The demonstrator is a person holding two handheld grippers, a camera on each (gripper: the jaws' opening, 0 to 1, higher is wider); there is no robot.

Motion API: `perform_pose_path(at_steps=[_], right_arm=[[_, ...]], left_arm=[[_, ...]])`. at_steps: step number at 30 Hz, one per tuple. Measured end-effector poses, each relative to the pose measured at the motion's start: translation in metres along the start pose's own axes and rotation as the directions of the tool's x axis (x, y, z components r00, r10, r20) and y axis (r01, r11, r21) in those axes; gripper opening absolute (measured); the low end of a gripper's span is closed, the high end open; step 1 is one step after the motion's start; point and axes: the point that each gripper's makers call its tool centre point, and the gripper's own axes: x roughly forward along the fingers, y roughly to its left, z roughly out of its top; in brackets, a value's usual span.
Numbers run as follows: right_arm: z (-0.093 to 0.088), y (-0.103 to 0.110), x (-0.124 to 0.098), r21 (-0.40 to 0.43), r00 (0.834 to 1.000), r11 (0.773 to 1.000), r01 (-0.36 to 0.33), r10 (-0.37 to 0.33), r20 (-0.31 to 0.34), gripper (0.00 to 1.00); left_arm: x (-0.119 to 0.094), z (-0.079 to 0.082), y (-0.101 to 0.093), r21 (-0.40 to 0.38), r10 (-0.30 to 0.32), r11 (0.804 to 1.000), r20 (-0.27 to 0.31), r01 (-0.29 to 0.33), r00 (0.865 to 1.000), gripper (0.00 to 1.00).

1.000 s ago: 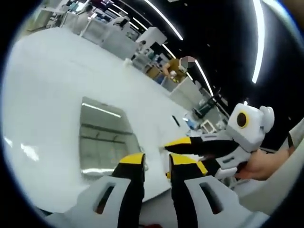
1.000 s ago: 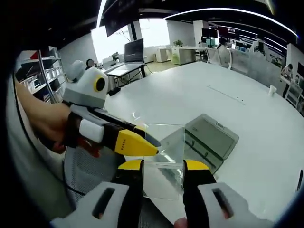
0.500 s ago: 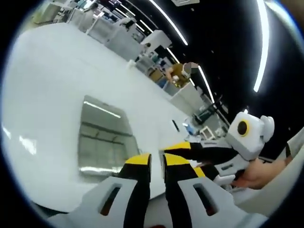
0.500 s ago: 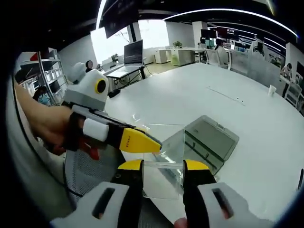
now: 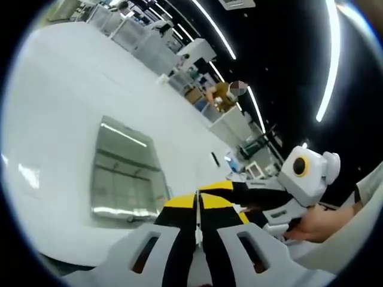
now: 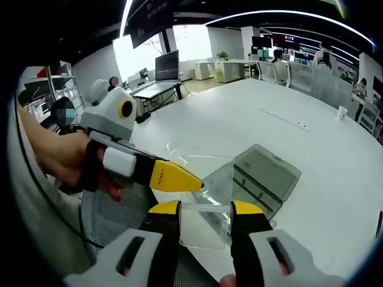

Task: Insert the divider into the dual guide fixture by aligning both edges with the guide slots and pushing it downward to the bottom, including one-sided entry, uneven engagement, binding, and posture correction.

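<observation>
The divider (image 6: 206, 191) is a clear, thin sheet standing between my right gripper's (image 6: 206, 208) yellow-tipped fingers, its side edges against them. My left gripper (image 6: 196, 183) comes in from the left with its tips pinched on the sheet's left edge. In the left gripper view, my left gripper (image 5: 198, 203) is shut on the divider (image 5: 197, 222), seen edge-on as a thin line. The right gripper (image 5: 233, 190) enters beside it from the right. The guide fixture (image 6: 263, 176), a clear shallow tray, lies on the white table beyond the divider; the fixture (image 5: 122, 173) also sits left of my left jaws.
The white table (image 6: 239, 113) stretches far ahead, and its near edge runs under the grippers. A hand (image 6: 60, 161) holds the left gripper above a grey mesh seat (image 6: 108, 221). A laptop (image 6: 169, 64) and desks stand at the back; a paper cup (image 6: 342, 112) is far right.
My left gripper's jaws have closed from a clear gap onto the divider's edge. The right gripper's jaws keep their spacing around the sheet. The left view has shifted slightly.
</observation>
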Motion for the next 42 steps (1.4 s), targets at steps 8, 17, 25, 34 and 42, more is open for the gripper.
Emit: perform_pose_path(at_steps=[8,17,25,34,42], right_arm=[[0.004,-0.004,-0.002,0.032,1.000,0.999,0.004,-0.004,0.012,0.37],[0.012,-0.008,-0.011,0.065,0.995,0.994,-0.090,0.088,0.037,0.34],[0.011,-0.012,-0.020,0.056,0.976,0.975,-0.216,0.216,0.005,0.31],[0.014,-0.009,-0.030,0.070,0.941,0.939,-0.337,0.337,0.013,0.29],[0.017,-0.001,-0.041,0.096,0.893,0.888,-0.449,0.449,0.025,0.26]], left_arm=[[0.002,0.004,-0.006,0.021,-0.038,0.999,0.002,0.038,0.999,0.00],[-0.001,0.008,-0.008,0.055,-0.090,0.994,-0.014,0.091,0.996,0.00],[-0.008,0.011,-0.014,0.097,-0.156,0.983,-0.041,0.159,0.987,0.00],[-0.011,0.016,-0.025,0.122,-0.227,0.965,-0.065,0.233,0.972,0.00],[-0.014,0.020,-0.036,0.135,-0.305,0.940,-0.081,0.313,0.949,0.00]])
